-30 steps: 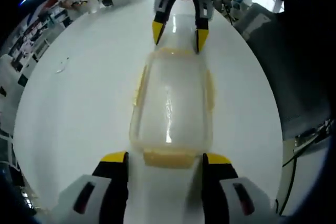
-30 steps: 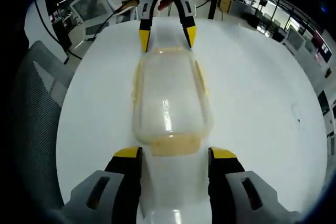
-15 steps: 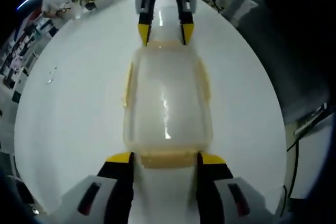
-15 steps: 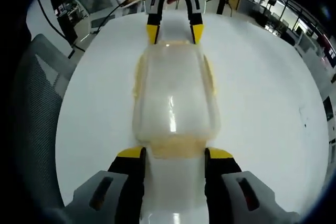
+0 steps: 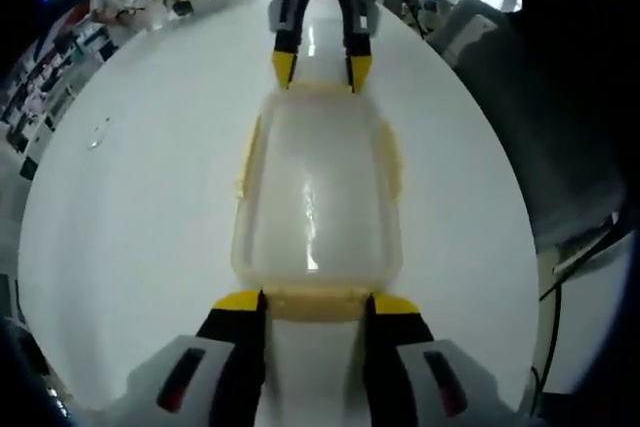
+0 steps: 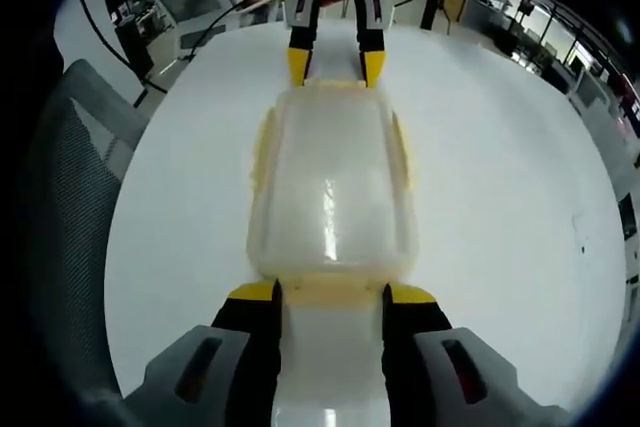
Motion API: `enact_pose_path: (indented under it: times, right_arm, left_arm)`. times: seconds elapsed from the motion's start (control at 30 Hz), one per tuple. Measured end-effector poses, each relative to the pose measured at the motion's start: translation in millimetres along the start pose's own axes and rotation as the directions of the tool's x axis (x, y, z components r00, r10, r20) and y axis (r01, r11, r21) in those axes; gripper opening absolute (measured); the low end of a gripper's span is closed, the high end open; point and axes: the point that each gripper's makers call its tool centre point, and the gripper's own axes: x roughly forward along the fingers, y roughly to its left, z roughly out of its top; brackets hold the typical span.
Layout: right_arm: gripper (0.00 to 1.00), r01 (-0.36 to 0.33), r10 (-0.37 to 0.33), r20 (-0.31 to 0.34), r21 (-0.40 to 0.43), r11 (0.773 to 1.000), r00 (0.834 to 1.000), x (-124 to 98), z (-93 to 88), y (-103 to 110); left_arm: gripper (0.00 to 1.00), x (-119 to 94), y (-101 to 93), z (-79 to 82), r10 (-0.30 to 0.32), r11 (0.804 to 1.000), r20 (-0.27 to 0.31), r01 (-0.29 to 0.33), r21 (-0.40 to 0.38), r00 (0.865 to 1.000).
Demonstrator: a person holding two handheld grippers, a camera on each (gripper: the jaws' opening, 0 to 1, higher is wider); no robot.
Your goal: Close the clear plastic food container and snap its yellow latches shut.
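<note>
The left hand-held gripper [image 5: 305,299] stands with its jaws spread, one yellow tip on either side of the yellow latch [image 5: 316,301] at the near short end of the container [image 5: 318,202]. Nothing is clasped between them; the tips sit just beside or touching the latch's corners, and I cannot tell which.

The right hand-held gripper [image 6: 331,290] mirrors this at the opposite short end, jaws likewise parted and holding nothing, straddling the latch [image 6: 331,290] there. Each appears at the far end in the other's view: the right hand-held gripper in the left gripper view [image 5: 313,69], the left hand-held gripper in the right gripper view [image 6: 335,65].

The clear container lies flat on the white desk [image 5: 140,197], lid already seated on it, between the two. Its long axis runs straight from one hand-held gripper to the other, so each faces an end latch head-on and neither is nearer than the other. Yellow latches on the long sides [image 6: 265,152] lie off to either side of that axis.

By my judgement, the coming move turns on this alignment: pressing forward and down along the axis should snap the end latches, while the side latches would demand a turn across it.
</note>
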Motion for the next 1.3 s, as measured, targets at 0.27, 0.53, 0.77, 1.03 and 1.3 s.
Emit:
enact_pose_path:
  times: [0.27,0.53,0.77,1.03,1.3]
  right_arm:
    - [0.35,-0.002,0.002,-0.011,-0.006,1.0,1.0,1,-0.5,-1]
    - [0.35,-0.001,0.001,-0.061,-0.006,1.0,0.998,2,-0.5,-1]
    - [0.35,0.0,0.0,-0.039,0.005,1.0,0.999,2,-1.6,-3]
    - [0.35,-0.005,0.005,-0.044,-0.004,1.0,0.999,2,-1.9,-5]
    - [0.35,0.002,-0.004,-0.029,-0.06,0.998,1.0,0,-0.9,-3]
  left_arm:
    - [0.32,0,1.7,-5.1,0.015,0.999,-0.014,-0.015,-0.038,1.0]
    - [0.32,0,1.6,-5.2,0.01,0.999,0.004,-0.01,-0.042,1.0]
    - [0.32,0,2.6,-6.6,0.014,0.999,0.001,-0.014,-0.037,1.0]
    - [0.32,2,3.5,-7.7,0.03,0.998,-0.066,-0.034,-0.06,0.997]
    - [0.32,-2,-9.8,-7.3,0.06,0.995,-0.109,-0.068,-0.076,0.992]
